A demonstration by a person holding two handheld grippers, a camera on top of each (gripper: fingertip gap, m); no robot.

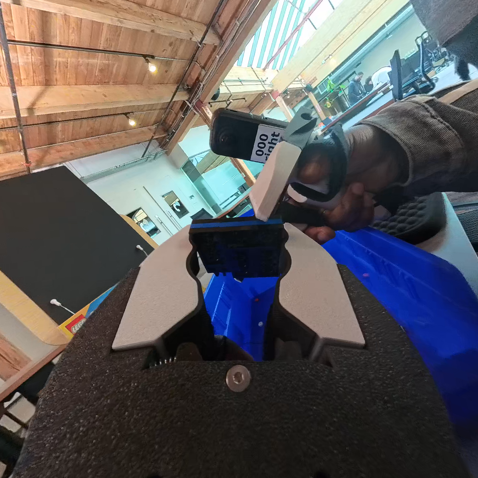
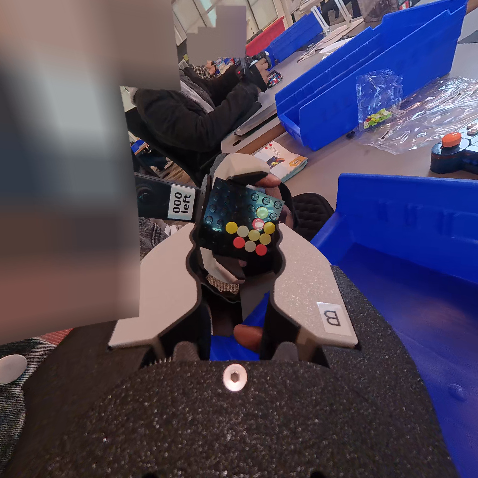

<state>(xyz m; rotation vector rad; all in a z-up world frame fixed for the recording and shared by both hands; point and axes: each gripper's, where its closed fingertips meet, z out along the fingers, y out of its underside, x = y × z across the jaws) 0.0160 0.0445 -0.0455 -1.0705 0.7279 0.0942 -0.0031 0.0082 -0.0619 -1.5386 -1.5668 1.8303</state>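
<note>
Plate first: a dark studded building plate with a blue layer along its top edge sits clamped between the fingers of your left gripper, held up off the table with its underside toward the left wrist camera. In the right wrist view the same plate shows its studded face, where small round tiles in yellow, red, pale grey and light green cluster at the lower right corner. Your right gripper frames that cluster, its pale fingers spread on either side of the plate; from here you cannot tell whether they press its edges or grip anything. In the left view one pale finger of the right gripper points down, its tip touching the plate's blue top edge, with your hand and brown sleeve behind it. A blue bin lies below and to the right of the plate, and another blue bin stands farther off across the grey table. An instruction booklet, a clear plastic bag holding small green pieces, and a dark block with an orange cap rest on that table. Another person in a dark jacket works at its far side.
</note>
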